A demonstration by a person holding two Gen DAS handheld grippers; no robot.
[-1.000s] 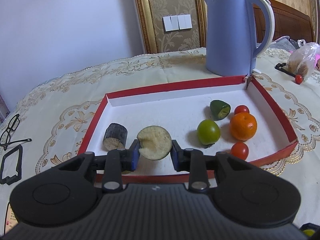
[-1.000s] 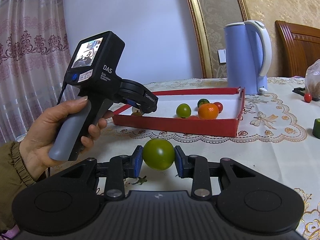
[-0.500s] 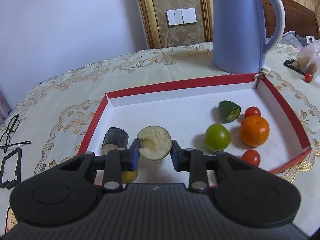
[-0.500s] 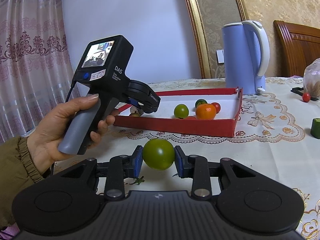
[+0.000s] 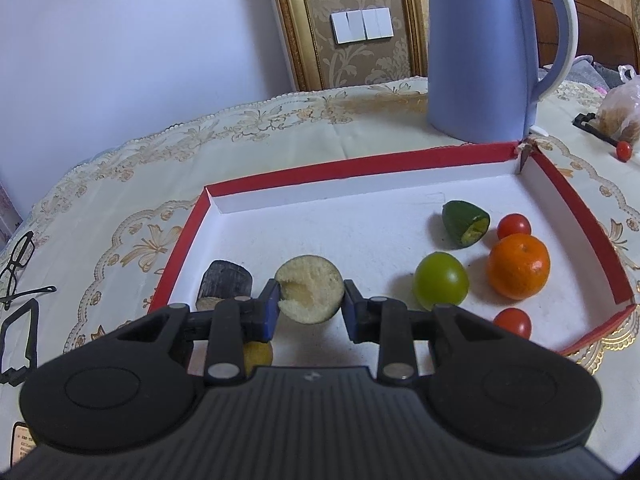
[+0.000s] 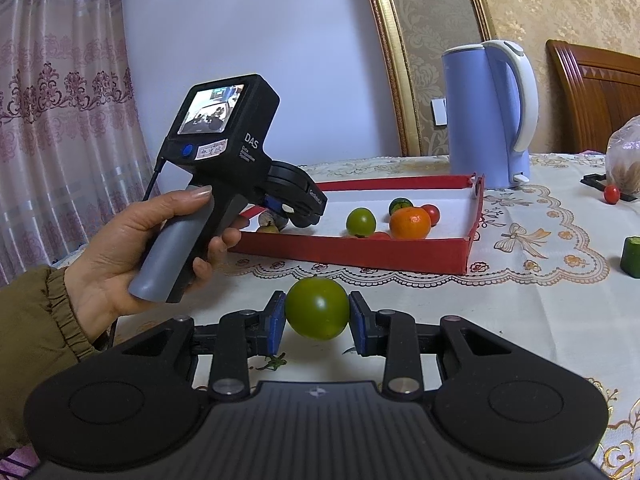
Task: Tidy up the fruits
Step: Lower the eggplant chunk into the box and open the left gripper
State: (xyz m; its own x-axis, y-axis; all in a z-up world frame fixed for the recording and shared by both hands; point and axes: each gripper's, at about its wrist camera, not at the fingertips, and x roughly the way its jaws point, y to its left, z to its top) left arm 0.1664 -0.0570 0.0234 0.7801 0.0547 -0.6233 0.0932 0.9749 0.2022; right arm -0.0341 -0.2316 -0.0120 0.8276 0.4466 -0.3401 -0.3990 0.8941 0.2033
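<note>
Between your left gripper's jaws sat a cut eggplant piece, pinched at both flanks and held low over the red tray; release it carelessly and it could have rolled on its rounded skin into the dark chunk just left of the jaws, or onto the yellow bit beneath the left finger. Your right gripper, short of the tray, was clamped on a green tomato; its smooth skin might have slipped, or bruised under a harder squeeze. Right of the left jaws in the tray I counted one green tomato, one cut green piece, one orange, and two cherry tomatoes; outside lay one more cherry tomato and one green chunk.
</note>
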